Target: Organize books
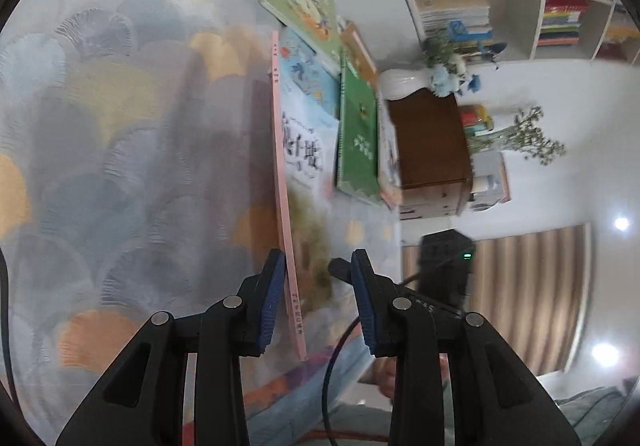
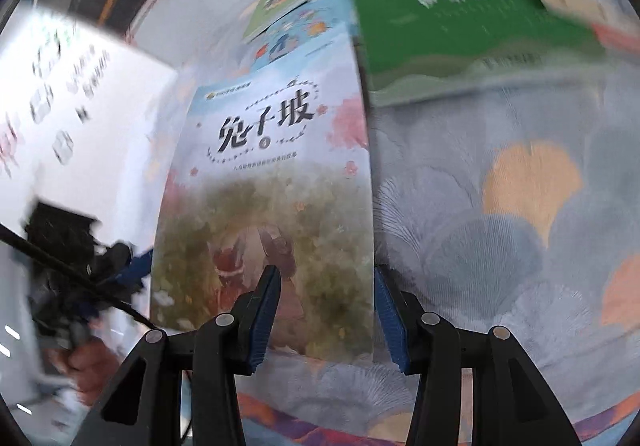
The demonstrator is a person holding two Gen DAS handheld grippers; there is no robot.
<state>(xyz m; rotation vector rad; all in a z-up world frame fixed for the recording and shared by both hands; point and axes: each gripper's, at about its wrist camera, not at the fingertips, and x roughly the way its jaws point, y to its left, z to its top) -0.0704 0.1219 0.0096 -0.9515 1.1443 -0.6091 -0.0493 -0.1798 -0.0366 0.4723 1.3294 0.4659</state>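
Between the left tongs (image 1: 318,286) we have the pink-spined book (image 1: 285,181), raised off the fan-patterned carpet (image 1: 120,125); only one blue pad visibly touches its spine, so we cannot tell whether it is clamped. The right tongs (image 2: 326,310) stand apart astride its lower corner, gripping nothing. We judge the thin book could twist or slip from such an edge hold. Its cover shows a pale sky, black characters and a leafy scene; beyond lies a green book (image 2: 448,5).

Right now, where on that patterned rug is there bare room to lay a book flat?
Free: the wide rug left of the pink-spined book, and the patch below the green book. Crowded: the overlapping books by the brown cabinet.
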